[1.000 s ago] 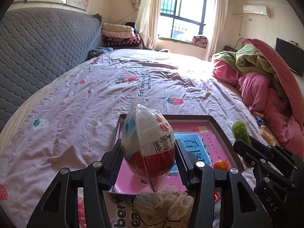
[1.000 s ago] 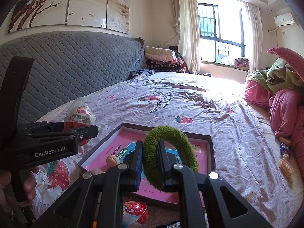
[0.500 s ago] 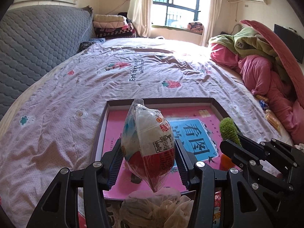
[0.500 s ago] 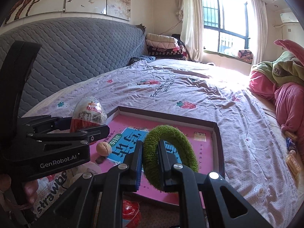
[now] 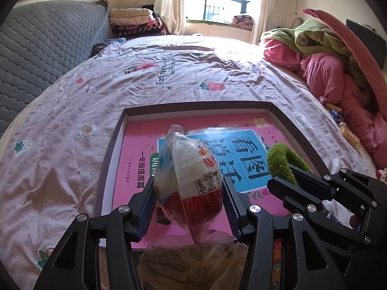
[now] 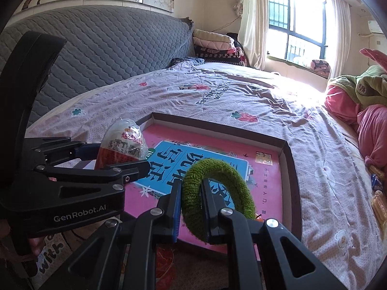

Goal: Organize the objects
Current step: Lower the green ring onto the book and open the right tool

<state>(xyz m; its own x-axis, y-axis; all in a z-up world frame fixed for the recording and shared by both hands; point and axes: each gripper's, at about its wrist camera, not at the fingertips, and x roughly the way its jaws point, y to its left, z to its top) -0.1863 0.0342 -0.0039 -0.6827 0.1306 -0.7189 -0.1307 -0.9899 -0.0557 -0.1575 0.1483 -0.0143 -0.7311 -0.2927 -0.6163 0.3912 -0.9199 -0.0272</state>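
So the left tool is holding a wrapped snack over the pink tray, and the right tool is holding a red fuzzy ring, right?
Nearly. The fuzzy ring in the right tool is green, not red, as the right wrist view shows. The left tool does hold the wrapped snack over the pink tray.

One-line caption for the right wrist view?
Right gripper pinches a green fuzzy ring above the pink-lined box tray on the bed, while the left gripper holds a wrapped snack.
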